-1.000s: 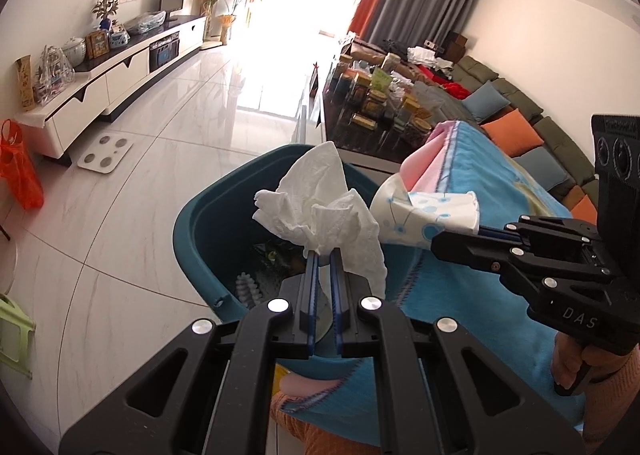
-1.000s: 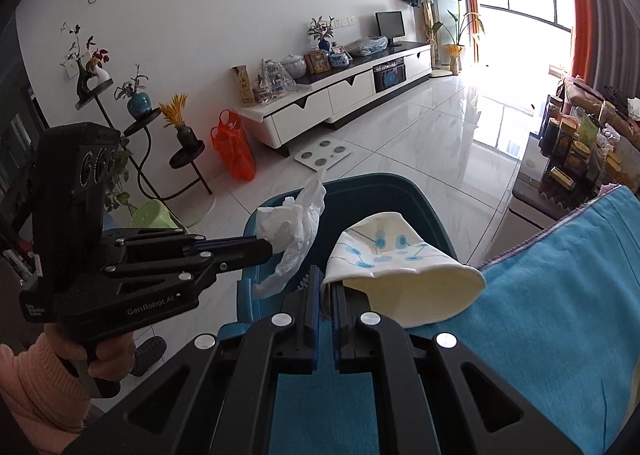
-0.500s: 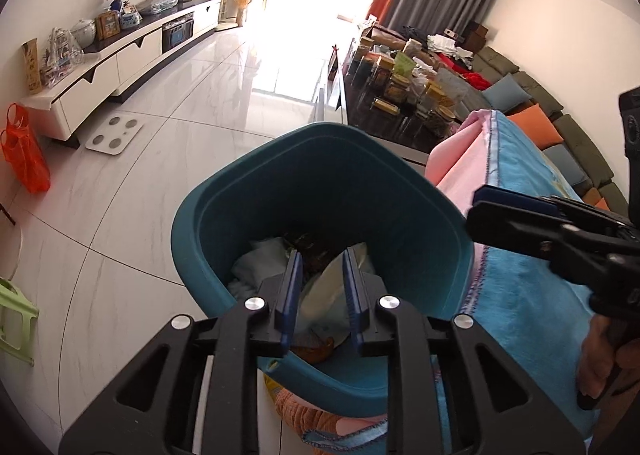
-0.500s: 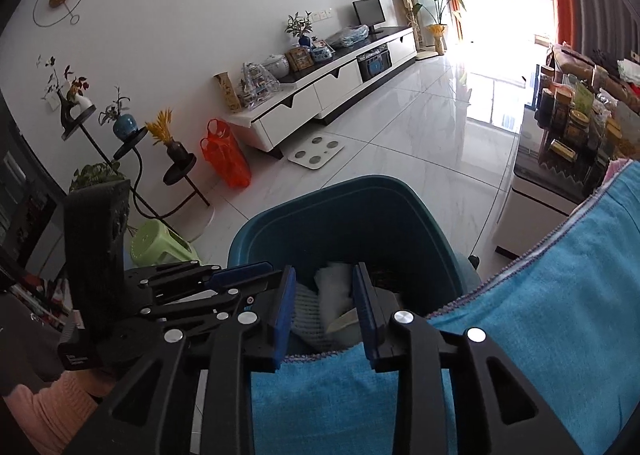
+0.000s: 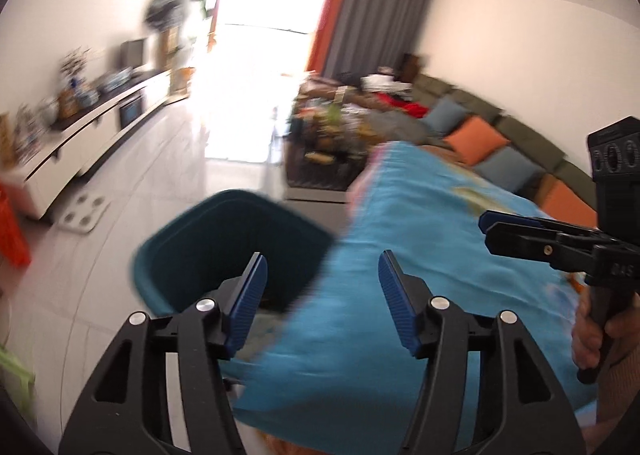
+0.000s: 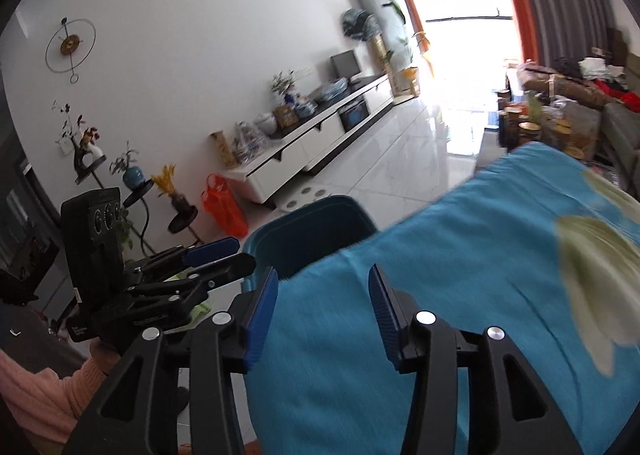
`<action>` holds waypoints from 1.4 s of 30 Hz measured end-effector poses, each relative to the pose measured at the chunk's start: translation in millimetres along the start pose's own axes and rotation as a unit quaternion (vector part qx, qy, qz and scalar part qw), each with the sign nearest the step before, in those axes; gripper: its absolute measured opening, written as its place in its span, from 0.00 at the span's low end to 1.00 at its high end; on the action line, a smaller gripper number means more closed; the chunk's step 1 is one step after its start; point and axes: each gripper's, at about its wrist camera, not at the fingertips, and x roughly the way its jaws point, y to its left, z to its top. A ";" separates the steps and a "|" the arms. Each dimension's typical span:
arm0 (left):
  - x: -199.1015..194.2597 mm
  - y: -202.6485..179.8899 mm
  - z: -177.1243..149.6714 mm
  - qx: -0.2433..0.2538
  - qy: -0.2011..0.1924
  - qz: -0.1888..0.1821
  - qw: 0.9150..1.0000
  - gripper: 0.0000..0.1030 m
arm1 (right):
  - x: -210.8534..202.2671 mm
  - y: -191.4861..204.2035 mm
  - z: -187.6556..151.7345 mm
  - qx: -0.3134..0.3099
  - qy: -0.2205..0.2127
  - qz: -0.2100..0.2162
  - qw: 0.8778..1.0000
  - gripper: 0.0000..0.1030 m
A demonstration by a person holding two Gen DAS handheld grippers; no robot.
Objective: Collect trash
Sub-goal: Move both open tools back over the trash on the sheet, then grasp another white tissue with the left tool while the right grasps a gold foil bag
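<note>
The left gripper [image 5: 320, 287] and the right gripper [image 6: 322, 307] both stood about half open with nothing between the blue pads — their jaws had just been opening — and each hung over the blue cloth [image 5: 420, 255] beside the teal bin [image 5: 224, 243]. To do this step well, I judged that both hands should clear the bin's rim fully before they reach for more trash, with the jaws kept apart so they do not catch the cloth. The bin stood on the white floor [image 6: 384, 159] just beside the cloth's edge; what lay inside was too blurred to tell.
</note>
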 end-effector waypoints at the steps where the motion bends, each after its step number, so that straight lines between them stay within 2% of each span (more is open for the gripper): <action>1: -1.1 -11.3 -0.8 0.011 0.000 -0.014 1.000 0.57 | -12.4 -4.0 -5.9 0.003 -0.007 -0.011 1.000 0.44; 7: 10.4 -93.3 -9.1 0.078 0.019 -0.110 0.991 0.57 | -99.2 -35.6 -52.3 0.053 -0.044 -0.102 0.992 0.46; 13: 27.5 -175.2 -28.7 0.133 0.057 -0.191 0.971 0.57 | -176.0 -75.5 -101.4 0.123 -0.072 -0.195 0.970 0.46; 19: 38.0 -259.2 -55.1 0.196 0.099 -0.268 0.938 0.57 | -237.5 -106.5 -143.3 0.173 -0.102 -0.276 0.940 0.46; 21: 37.3 -288.4 -66.0 0.221 0.116 -0.295 0.922 0.57 | -256.1 -115.6 -156.0 0.189 -0.112 -0.301 0.928 0.46; 25: 41.8 -344.3 -83.6 0.261 0.141 -0.334 0.895 0.57 | -290.4 -132.9 -184.9 0.222 -0.127 -0.334 0.907 0.48; 29: 49.9 -391.1 -98.5 0.289 0.159 -0.351 0.876 0.59 | -309.9 -143.3 -208.7 0.258 -0.132 -0.343 0.894 0.52; 32: 62.3 -412.7 -104.3 0.296 0.181 -0.347 0.871 0.60 | -315.2 -148.2 -226.2 0.278 -0.123 -0.343 0.889 0.55; 36: 75.5 -429.5 -106.2 0.296 0.200 -0.340 0.870 0.59 | -323.8 -148.0 -245.2 0.295 -0.117 -0.333 0.888 0.64; 40: 88.7 -440.4 -108.5 0.294 0.224 -0.337 0.866 0.45 | -319.9 -147.5 -254.1 0.305 -0.107 -0.321 0.890 0.65; 42: 93.7 -443.9 -111.2 0.297 0.232 -0.331 0.865 0.34 | -316.1 -145.9 -256.4 0.308 -0.098 -0.315 0.892 0.65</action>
